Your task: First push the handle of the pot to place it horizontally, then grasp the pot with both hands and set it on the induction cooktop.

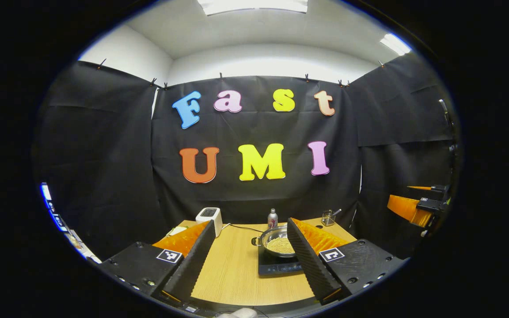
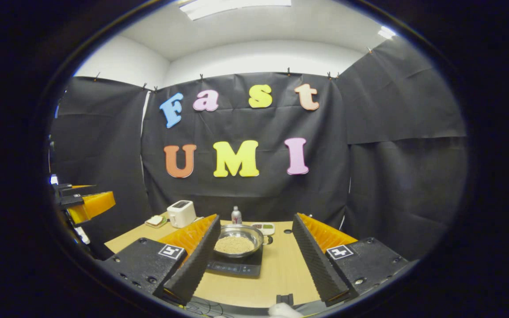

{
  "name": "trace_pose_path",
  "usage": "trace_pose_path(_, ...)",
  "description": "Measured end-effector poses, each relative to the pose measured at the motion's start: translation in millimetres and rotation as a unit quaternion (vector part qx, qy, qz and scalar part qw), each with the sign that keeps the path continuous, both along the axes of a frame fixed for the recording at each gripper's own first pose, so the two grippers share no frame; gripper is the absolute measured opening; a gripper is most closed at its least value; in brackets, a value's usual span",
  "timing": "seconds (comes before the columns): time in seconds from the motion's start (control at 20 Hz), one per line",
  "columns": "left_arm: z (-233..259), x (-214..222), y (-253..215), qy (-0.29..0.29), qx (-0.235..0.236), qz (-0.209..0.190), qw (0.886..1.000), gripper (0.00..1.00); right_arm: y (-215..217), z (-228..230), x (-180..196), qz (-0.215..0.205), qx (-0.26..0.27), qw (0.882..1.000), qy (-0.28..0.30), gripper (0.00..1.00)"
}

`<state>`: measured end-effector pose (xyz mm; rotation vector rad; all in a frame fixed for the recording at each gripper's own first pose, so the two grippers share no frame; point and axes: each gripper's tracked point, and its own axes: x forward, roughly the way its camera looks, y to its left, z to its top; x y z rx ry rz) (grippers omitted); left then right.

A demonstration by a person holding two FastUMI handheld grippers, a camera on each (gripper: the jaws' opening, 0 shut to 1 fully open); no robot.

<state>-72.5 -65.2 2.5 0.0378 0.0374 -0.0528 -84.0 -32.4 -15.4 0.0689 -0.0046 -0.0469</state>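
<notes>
**Pot on cooktop, both grippers back and open**

Pot sits on the induction cooktop, mid tabletop. Judging by that, placement looks done. Left gripper and right gripper both hover over the near edge of the tabletop, fingers spread wide, nothing between them, well apart from the pot.

Handling (my guess): metal pot, stiff, shiny wall so prob. slippery under the fingers. Filled w/ pale grain-like stuff, approx. half way up, so not light, and it will spill if tilted. I'd take it at two opposite sides, one gripper each, and keep it level. Small loop handle sticks out at the pot's side in left gripper view; a similar dark loop shows at the far side in right gripper view. Good grip spots, though thin.

View differences:
- Left gripper view: own right finger covers part of pot + cooktop; glass jar at back corner; right gripper seen at the far right edge.
- Right gripper view: pot seen whole, rim to rim; small scale-like device behind it; plate w/ food beside toaster; left gripper at the left edge.
- Both: toaster, bottle.
</notes>
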Motion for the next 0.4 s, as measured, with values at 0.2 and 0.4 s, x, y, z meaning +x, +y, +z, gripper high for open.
trace_pose_path(0.2,2.2,1.8,0.8,-0.001,-0.002,-0.002,1.000,0.97,0.3,1.3,-1.8,-0.002,0.003,1.000,0.000,1.00)
trace_pose_path(0.4,4.2,3.7,0.5,-0.002,-0.003,-0.004,1.000,0.97,-2.9,0.6,1.4,-0.007,0.000,1.000,0.005,1.00)
